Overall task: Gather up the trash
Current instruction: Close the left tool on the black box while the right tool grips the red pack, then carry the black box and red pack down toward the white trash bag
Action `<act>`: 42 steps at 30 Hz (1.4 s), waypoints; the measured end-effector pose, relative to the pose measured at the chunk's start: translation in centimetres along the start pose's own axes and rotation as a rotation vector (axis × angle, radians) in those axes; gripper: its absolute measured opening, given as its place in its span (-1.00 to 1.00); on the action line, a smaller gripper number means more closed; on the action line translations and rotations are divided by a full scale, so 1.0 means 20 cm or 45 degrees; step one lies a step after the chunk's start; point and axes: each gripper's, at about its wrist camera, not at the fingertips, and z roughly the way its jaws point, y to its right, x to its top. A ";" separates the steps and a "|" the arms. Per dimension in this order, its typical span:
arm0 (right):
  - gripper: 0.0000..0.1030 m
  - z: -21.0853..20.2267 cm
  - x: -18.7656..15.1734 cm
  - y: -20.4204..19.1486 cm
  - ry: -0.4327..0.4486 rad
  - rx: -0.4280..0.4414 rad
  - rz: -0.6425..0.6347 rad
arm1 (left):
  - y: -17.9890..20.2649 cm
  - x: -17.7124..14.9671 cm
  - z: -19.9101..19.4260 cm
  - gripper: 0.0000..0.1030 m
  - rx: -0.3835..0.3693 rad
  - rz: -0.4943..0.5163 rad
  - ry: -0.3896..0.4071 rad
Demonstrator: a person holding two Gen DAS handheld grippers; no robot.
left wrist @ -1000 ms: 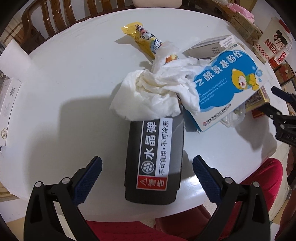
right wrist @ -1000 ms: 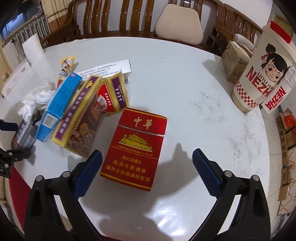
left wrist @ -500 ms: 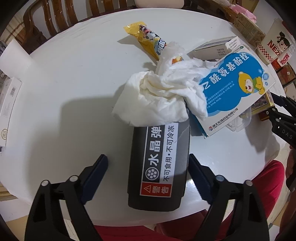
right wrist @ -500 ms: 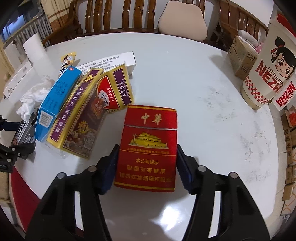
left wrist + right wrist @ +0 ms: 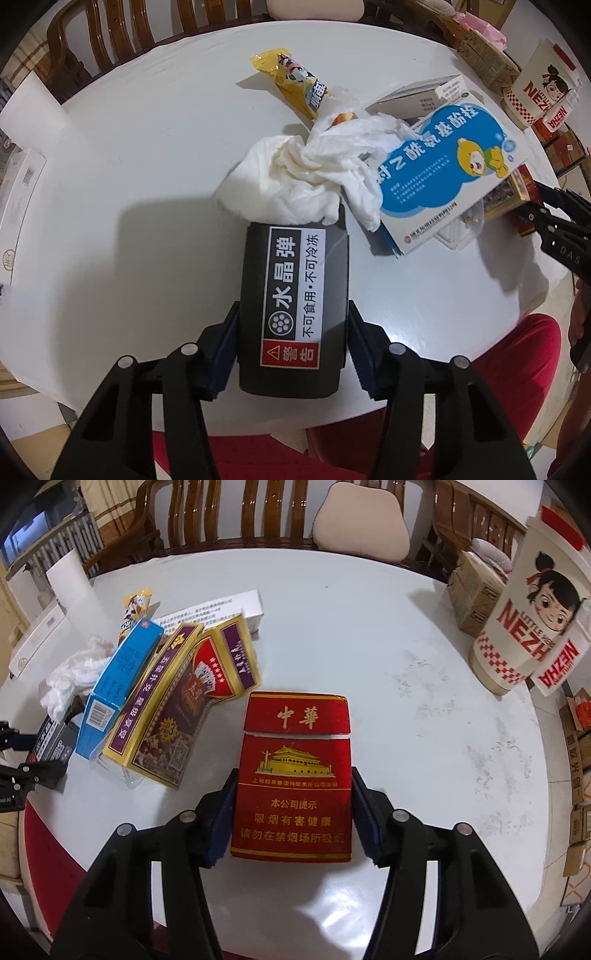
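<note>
Round white surface [image 5: 155,155], cluttered at one side.

Black box [image 5: 293,306]: lower centre of left wrist view, flat on the surface, white label with Chinese print and a red warning patch. Crumpled tissue [image 5: 310,177] lies over its far end; whether the tissue sits inside the box cannot be told. Left hand-held gripper [image 5: 291,347] has just been closing; its blue pads now press both long sides of the black box.

Red pack [image 5: 293,775]: lower centre of right wrist view, flat, gold building emblem, gold Chinese text, flip lid cracked slightly open at the top; contents not visible. Right hand-held gripper [image 5: 293,812] has closed in and now pinches the pack's two sides.

Blue box [image 5: 443,173], cartoon figure on top, leans just right of the tissue. Yellow wrapper [image 5: 291,86] lies beyond the tissue, upper centre.

Only the right wrist view shows the purple-and-gold boxes [image 5: 184,698] left of the red pack, opened, leaning on the blue box, and the large Nezha cup [image 5: 524,620] standing at upper right. The left view gives the black box's label in full; the right shows just its end at far left.
</note>
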 end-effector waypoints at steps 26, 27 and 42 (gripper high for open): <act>0.08 -0.19 -0.05 0.02 0.072 -0.021 0.049 | -0.04 -0.23 -0.17 0.00 0.024 -0.116 0.045; 0.08 -0.20 -0.06 0.02 0.077 -0.021 0.051 | -0.04 -0.23 -0.18 0.00 0.023 -0.124 0.048; 0.08 -0.50 -0.13 -0.05 0.212 -0.031 0.023 | -0.03 -0.30 -0.29 0.00 0.020 -0.119 0.186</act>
